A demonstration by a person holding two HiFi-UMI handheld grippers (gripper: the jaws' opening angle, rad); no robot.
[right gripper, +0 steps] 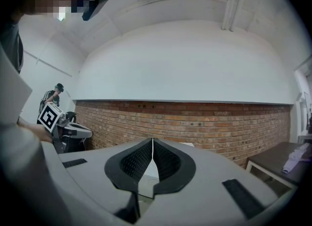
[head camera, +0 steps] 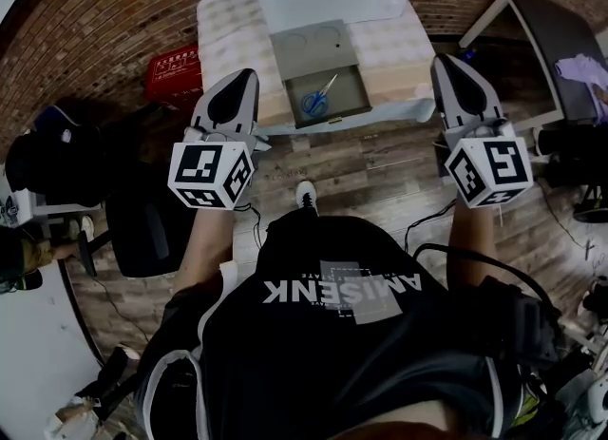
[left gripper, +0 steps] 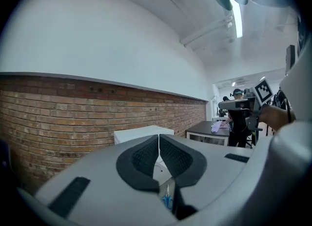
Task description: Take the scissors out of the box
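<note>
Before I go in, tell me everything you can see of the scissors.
The scissors are a small pair with blue loop handles and pale, metal-looking blades that appear closed. They lie flat on the floor of the open grey box, in its near half. The handles point toward the person and the tips angle up and right in the head view. Only the box floor touches them.

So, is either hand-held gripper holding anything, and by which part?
Nothing is held. The left hand-held gripper and right hand-held gripper are shut and empty; the blue-handled metal scissors lie in the grey open box.
</note>
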